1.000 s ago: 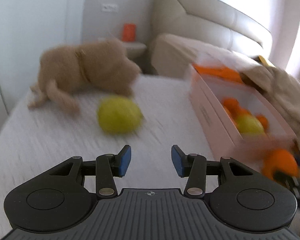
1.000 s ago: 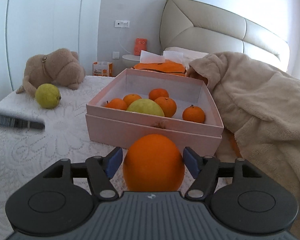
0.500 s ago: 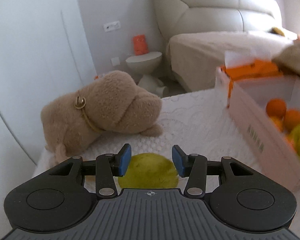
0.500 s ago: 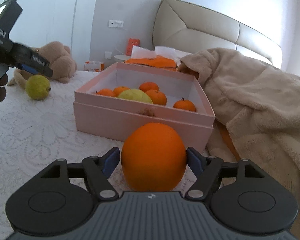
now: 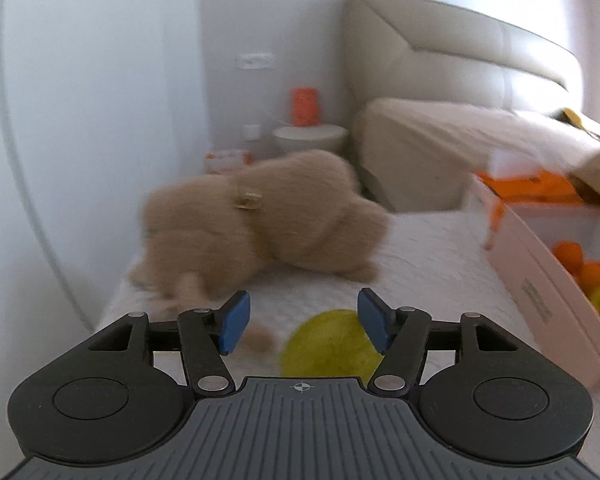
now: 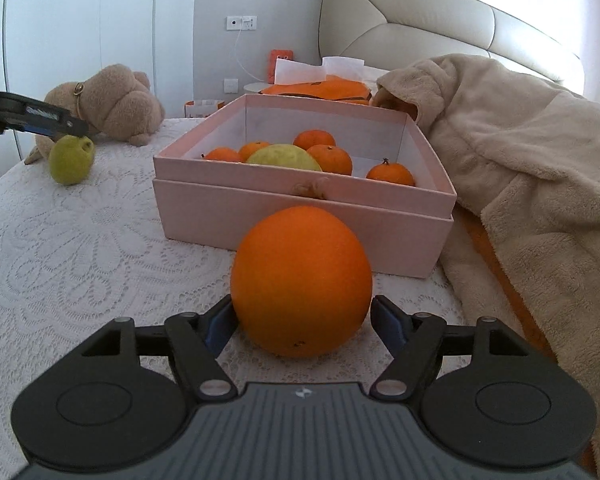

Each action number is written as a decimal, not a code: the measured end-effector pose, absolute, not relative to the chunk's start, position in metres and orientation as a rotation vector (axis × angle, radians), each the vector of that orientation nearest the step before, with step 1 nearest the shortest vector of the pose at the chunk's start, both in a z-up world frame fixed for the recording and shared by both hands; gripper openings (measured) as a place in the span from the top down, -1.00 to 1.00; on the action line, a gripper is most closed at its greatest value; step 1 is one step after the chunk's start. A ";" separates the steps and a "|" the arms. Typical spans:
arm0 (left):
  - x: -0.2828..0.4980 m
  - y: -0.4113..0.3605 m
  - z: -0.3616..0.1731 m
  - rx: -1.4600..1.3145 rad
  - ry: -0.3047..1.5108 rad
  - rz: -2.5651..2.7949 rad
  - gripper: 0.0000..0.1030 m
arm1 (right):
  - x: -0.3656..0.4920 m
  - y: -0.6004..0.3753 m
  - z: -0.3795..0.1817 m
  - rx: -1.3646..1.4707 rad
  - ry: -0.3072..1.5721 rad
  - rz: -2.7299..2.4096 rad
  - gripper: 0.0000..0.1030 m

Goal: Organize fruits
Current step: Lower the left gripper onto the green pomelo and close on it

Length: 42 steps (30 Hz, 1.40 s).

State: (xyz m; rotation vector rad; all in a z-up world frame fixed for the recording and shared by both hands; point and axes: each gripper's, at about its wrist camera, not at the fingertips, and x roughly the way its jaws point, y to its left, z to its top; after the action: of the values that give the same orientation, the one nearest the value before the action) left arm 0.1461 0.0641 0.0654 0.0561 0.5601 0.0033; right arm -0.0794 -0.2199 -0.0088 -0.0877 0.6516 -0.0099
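A large orange [image 6: 302, 280] sits between the fingers of my right gripper [image 6: 302, 320], which is shut on it just above the lace bedspread, in front of the pink box [image 6: 300, 210]. The box holds several small oranges and a green fruit [image 6: 284, 157]. My left gripper [image 5: 302, 320] is open, and a loose green fruit [image 5: 330, 344] lies low between its fingers, nearer the right one. That green fruit [image 6: 71, 160] and the left gripper's tip [image 6: 52, 124] over it also show in the right wrist view.
A tan plush toy [image 5: 268, 220] lies just behind the loose green fruit. A beige fleece blanket [image 6: 520, 168] is heaped right of the box. An orange tissue pack [image 6: 320, 90] sits behind the box. The bed's left edge [image 5: 112, 300] is near the plush.
My left gripper has swung and come over the green fruit, which now sits off-centre near the right finger. My right gripper has held the orange and shifted slightly toward the box.
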 end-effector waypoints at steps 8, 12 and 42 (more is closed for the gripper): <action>0.139 0.117 0.056 -0.143 0.581 0.104 -0.21 | -0.079 -0.220 -0.009 -0.095 0.657 -0.009 -0.43; 0.132 0.127 0.057 -0.235 0.558 0.090 -0.16 | -0.079 -0.219 -0.009 -0.098 0.658 -0.010 -0.43; 0.168 0.064 0.017 0.015 0.671 0.004 -0.25 | -0.078 -0.218 -0.010 -0.102 0.663 -0.011 -0.43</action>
State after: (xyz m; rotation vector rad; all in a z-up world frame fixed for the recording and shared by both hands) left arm 0.1677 0.0638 0.0167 0.0153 0.6715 0.0044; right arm -0.0783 -0.2185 -0.0103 -0.1019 0.6627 -0.0113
